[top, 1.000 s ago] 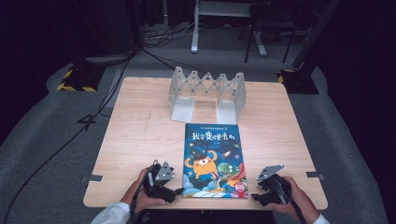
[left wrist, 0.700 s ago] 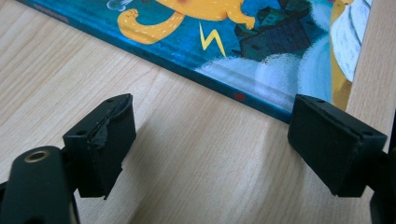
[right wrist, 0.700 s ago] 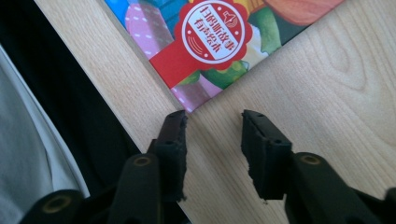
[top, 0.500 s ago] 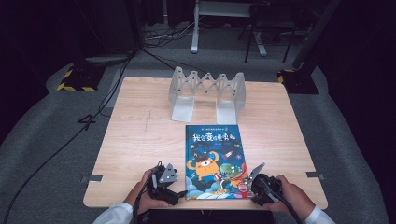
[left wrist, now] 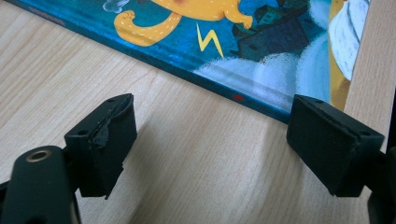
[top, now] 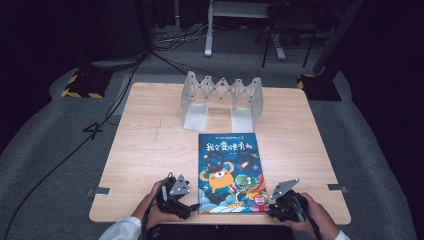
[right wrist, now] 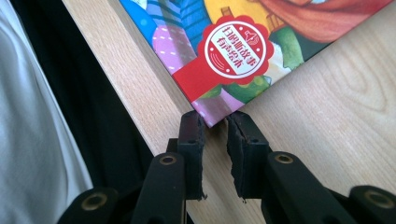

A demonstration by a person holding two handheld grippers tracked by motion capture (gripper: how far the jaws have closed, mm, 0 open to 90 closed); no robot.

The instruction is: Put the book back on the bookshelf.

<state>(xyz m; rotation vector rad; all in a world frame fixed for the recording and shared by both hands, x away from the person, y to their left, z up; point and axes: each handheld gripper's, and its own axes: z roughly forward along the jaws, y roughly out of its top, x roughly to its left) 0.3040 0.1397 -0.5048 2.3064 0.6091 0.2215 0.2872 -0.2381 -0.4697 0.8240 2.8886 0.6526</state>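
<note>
1. Picture book (top: 230,170) – blue illustrated cover, lying flat and face up on the wooden table (top: 150,145), its near edge running close along the table's near edge; in the right gripper view (right wrist: 261,46) a round red seal is showing near its corner, and in the left gripper view (left wrist: 224,42) its spine edge is crossing the frame
2. Left gripper (top: 186,200) – sitting just beside the book's near left corner, held in the person's left hand (top: 152,212); in its own view (left wrist: 210,149) the jaws are standing wide apart over bare wood, one pad (left wrist: 105,142) well short of the book, the other pad (left wrist: 334,142) just at its corner, gripping nothing
3. Right gripper (top: 272,202) – sitting at the book's near right corner, held in the right hand (top: 315,215); in its own view (right wrist: 215,140) the jaws have just been closing and are standing narrow, the corner tip of the book lying between the pads; whether they are pressing on it cannot be told
4. Grey folding rack (top: 222,97) – standing upright beyond the book's far edge, its two base plates reaching towards the book
</note>
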